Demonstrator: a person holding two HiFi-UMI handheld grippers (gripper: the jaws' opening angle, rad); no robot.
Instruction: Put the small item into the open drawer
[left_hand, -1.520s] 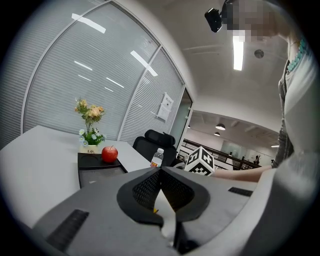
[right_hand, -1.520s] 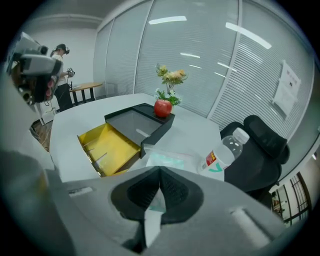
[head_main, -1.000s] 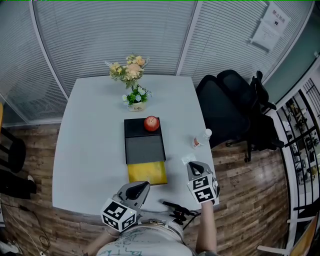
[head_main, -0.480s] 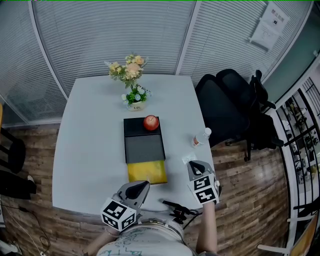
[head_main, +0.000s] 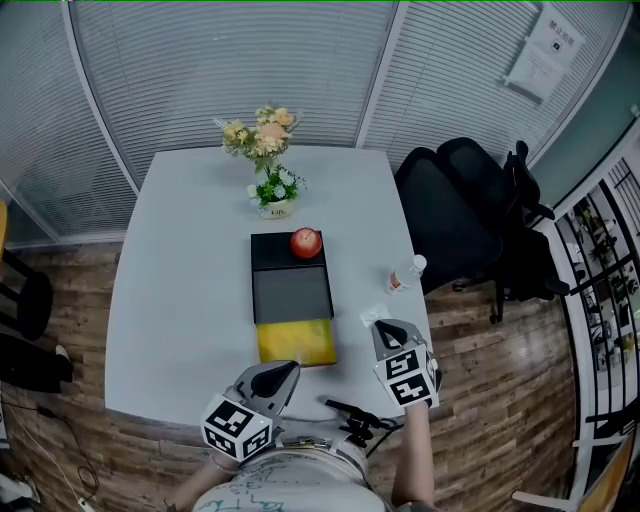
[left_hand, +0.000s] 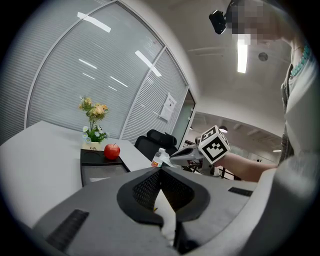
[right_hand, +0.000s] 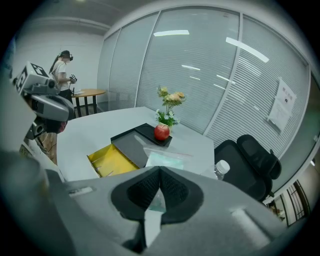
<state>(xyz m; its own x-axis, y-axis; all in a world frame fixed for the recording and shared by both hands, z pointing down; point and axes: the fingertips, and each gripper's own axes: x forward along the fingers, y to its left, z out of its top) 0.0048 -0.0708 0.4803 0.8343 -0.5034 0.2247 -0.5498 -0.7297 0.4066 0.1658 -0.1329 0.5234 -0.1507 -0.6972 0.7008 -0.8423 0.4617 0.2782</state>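
Note:
The small item is a clear packet (head_main: 375, 316) (right_hand: 165, 160) with pale green contents. My right gripper (head_main: 382, 328) (right_hand: 160, 170) is shut on its near edge and holds it just above the table near the right front corner. To its left the yellow open drawer (head_main: 295, 343) (right_hand: 111, 160) sticks out of the front of a flat black drawer unit (head_main: 291, 290). A red apple (head_main: 305, 242) (right_hand: 161, 132) sits on the unit's far end. Near the table's front edge, below the drawer, my left gripper (head_main: 285, 370) (left_hand: 160, 170) is shut and holds nothing.
A water bottle (head_main: 405, 274) (right_hand: 220, 169) stands at the table's right edge. Past the apple stand a flower vase (head_main: 265, 140) and a small potted plant (head_main: 275, 195). A black office chair (head_main: 460, 220) is beside the table on the right. A person stands by a round table (right_hand: 87, 92) far off.
The head view has shifted slightly. Both grippers keep their places, and the packet stays in the right gripper.

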